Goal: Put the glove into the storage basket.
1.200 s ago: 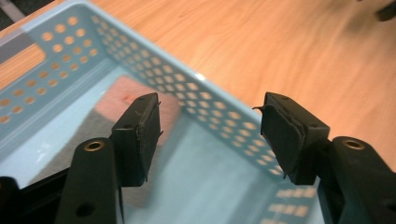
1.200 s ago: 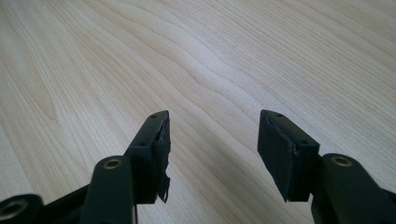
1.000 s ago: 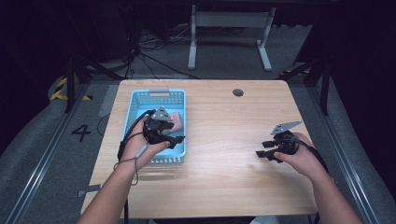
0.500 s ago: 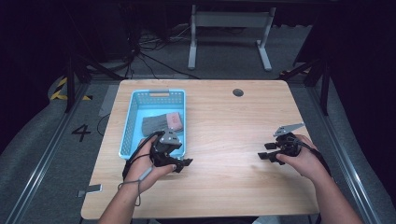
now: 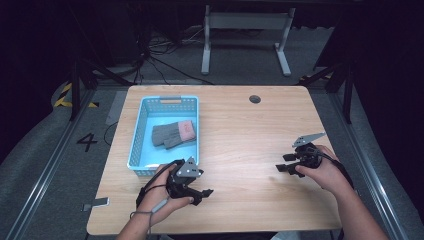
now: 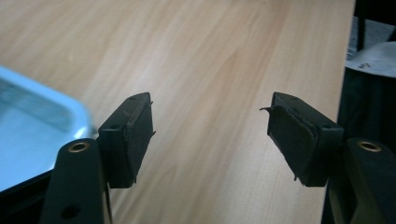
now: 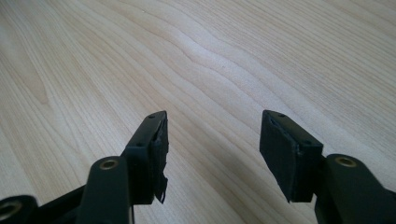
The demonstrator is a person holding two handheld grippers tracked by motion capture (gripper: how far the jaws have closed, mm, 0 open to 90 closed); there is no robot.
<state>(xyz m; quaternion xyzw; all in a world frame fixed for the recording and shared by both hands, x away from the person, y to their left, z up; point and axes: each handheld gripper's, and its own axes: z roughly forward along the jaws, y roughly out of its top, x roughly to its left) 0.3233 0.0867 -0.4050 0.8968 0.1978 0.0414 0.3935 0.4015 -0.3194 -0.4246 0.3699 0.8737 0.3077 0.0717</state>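
Two claws: both empty, jaws wide.
Basket: up-left of left claw, rim just beside it.
Glove: in basket, well beyond left claw, apart from it.
Handling: likely soft, light, limp knit; pinch a bunched fold mid-body or at pink cuff.
Right claw: low over bare table, far right of glove.

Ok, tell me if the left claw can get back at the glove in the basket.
Probably yes: the left claw is open and empty beside the basket, and the glove lies uncovered inside.
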